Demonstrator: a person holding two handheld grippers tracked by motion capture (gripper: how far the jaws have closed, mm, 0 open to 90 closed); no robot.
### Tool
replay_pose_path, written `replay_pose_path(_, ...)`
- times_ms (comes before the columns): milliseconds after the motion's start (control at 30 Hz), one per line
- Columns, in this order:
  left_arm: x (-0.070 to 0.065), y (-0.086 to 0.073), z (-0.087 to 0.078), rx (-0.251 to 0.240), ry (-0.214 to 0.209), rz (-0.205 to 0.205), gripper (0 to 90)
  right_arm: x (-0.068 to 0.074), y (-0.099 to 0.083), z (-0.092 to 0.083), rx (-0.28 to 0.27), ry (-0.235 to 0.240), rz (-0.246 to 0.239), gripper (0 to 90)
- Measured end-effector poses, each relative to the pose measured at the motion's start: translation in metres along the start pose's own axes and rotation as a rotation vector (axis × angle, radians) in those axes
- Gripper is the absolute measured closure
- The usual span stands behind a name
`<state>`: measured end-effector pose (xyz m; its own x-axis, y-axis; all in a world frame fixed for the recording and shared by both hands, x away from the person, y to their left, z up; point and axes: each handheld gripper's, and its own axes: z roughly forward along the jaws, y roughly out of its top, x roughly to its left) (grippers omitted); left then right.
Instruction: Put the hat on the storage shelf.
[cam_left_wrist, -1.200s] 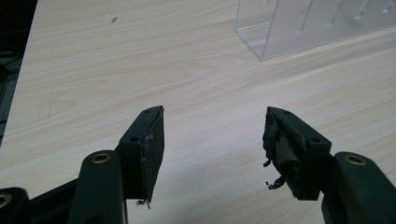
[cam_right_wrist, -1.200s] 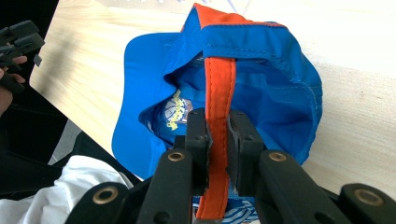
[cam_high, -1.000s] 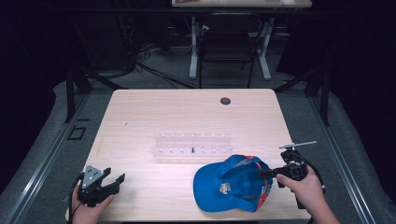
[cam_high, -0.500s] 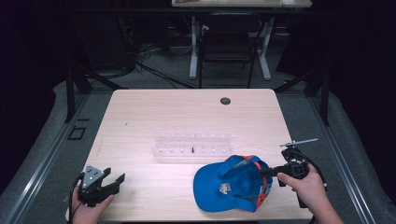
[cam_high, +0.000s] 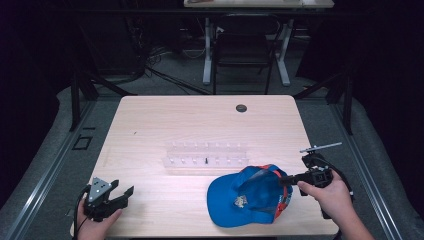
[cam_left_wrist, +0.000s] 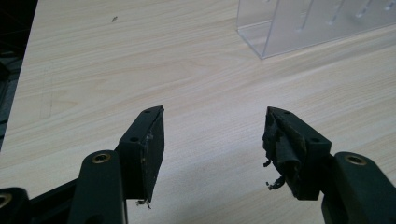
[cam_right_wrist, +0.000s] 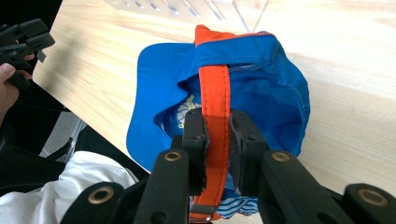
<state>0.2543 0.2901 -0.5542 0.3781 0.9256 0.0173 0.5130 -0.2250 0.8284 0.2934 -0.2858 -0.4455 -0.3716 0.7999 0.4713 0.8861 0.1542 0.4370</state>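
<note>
Here right claw (cam_right_wrist: 217, 135) clamped on orange strap (cam_right_wrist: 215, 93) of blue cap (cam_high: 250, 196); left claw (cam_left_wrist: 215, 144) apart, well clear.

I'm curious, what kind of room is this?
Probably a lab or workshop: a pale wooden table under dark framing, loose black cables on the grey floor, and a second desk with white legs behind.

ahead of the left claw (cam_left_wrist: 212, 149) the bench (cam_high: 165, 120) lies bare up to the clear rack (cam_high: 207, 156), which stands well beyond it and off to its right. the blue cap (cam_high: 250, 197) blocks the way directly in front of the right claw (cam_right_wrist: 217, 135), with the rack just beyond the cap.
</note>
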Motion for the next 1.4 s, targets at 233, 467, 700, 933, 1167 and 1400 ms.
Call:
replay_pose_path(233,0.0,0.0,0.0,0.0,-0.002,0.0,39.0,0.008,0.009,-0.013,-0.011,-0.01,0.002,78.1)
replay_pose_path(467,0.0,0.0,0.0,0.002,-0.005,0.0,39.1,0.019,0.016,-0.024,-0.012,-0.009,0.002,78.2)
replay_pose_path(700,0.0,0.0,0.0,0.002,-0.006,-0.001,39.2,0.029,0.022,-0.031,-0.017,0.024,0.005,78.2)
replay_pose_path(933,-0.001,0.0,0.0,0.002,-0.006,0.0,39.2,0.03,0.028,-0.036,-0.034,0.073,0.038,78.2)
replay_pose_path(1167,-0.001,0.0,0.001,0.002,-0.008,0.0,39.2,0.034,0.033,-0.037,-0.044,0.175,0.079,78.4)
replay_pose_path(1400,-0.001,0.0,0.001,0.003,-0.009,0.0,39.2,0.044,0.037,-0.038,-0.034,0.26,0.12,78.5)
